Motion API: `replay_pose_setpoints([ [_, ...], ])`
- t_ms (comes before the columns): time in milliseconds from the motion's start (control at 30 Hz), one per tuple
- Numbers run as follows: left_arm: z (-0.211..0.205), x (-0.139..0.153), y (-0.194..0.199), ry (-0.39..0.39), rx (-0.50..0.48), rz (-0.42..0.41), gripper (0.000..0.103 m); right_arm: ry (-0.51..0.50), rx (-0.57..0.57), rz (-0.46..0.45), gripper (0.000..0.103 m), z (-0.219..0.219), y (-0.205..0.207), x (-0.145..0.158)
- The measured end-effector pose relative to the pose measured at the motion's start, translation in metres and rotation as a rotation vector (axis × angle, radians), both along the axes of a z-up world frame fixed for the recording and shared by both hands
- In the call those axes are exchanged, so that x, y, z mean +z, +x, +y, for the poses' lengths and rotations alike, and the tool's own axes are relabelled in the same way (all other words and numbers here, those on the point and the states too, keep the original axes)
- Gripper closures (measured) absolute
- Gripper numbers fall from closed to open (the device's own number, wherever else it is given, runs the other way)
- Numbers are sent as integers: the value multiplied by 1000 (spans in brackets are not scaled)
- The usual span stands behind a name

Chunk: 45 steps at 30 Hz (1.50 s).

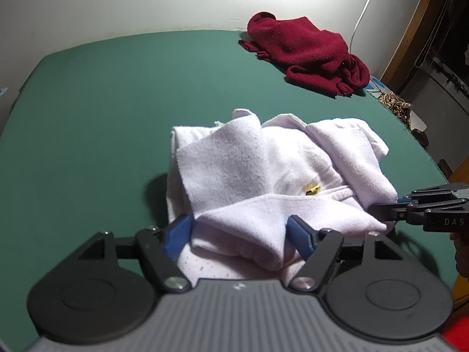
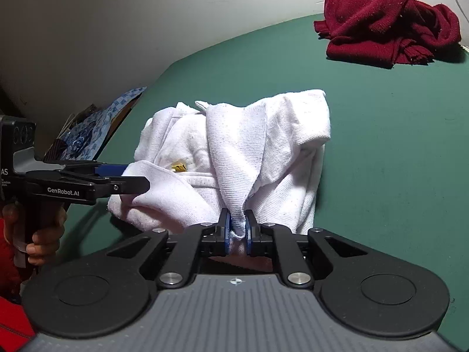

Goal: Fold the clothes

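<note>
Right claw pinching white garment, left claw seemingly open

Left gripper: jaws spread wide, blue pads set either side of white garment fold. Right gripper: jaws pinched on garment edge. Handle gripped by left hand.

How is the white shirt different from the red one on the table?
The white garment is pale and lies close, partly folded, while the red garment is dark red and sits crumpled at the far edge. The right gripper pinches the white one; the left gripper is open around its fold. Nothing touches the red one. Both rest on the green table.
</note>
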<state>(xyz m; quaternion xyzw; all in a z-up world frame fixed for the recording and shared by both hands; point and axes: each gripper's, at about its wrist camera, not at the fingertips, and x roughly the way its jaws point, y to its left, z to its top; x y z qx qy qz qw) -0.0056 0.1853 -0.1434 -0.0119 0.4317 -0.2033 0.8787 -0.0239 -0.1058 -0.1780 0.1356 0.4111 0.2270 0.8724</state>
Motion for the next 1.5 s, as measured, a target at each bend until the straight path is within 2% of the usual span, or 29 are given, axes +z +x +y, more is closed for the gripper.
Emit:
replay_pose_setpoints([
  [67, 1, 1, 0, 6, -1, -1, 28, 5, -39, -15, 89, -5, 8, 2],
  [133, 3, 6, -3, 14, 1, -14, 28, 11, -78, -30, 74, -10, 17, 3],
  [200, 9, 15, -5, 20, 13, -43, 27, 16, -117, -44, 66, -15, 25, 5],
  [300, 15, 28, 1, 10, 35, -85, 25, 24, -176, -66, 63, -22, 38, 7],
  [400, 10, 32, 13, 8, 42, -104, 23, 32, -235, -89, 63, -30, 50, 10],
  [467, 2, 24, 22, 18, 31, -89, 23, 51, -247, -72, 65, -27, 63, 2],
  [533, -5, 13, 29, 45, 29, -63, 24, 45, -256, -41, 90, -23, 70, -5],
  [600, -9, 4, 32, 67, 32, -43, 24, 27, -268, -41, 95, -25, 63, 0],
  [700, -4, -3, 31, 36, 45, -27, 22, -33, -288, -19, 98, -29, 43, 6],
  [833, 0, -9, 31, 19, 59, -17, 18, -68, -265, 53, 100, -25, 20, -11],
  [1000, 15, -4, 33, -14, 68, 8, 17, -52, -229, 17, 100, -19, 9, 2],
  [1100, 29, 4, 29, -41, 76, 1, 17, -86, -191, -1, 100, -13, 5, 12],
  [1233, 32, 9, 21, -11, 34, -15, 18, -166, -125, 55, 94, -3, 6, -1],
  [1300, 30, 10, 15, 19, 14, -24, 16, -192, -119, 46, 94, -1, 6, 0],
  [1400, 35, 8, 9, -11, 16, -9, 7, -229, -110, 34, 92, 1, 5, 1],
  [1500, 41, 1, 5, -57, 36, 31, 7, -262, -106, 25, 85, 3, 4, 3],
])
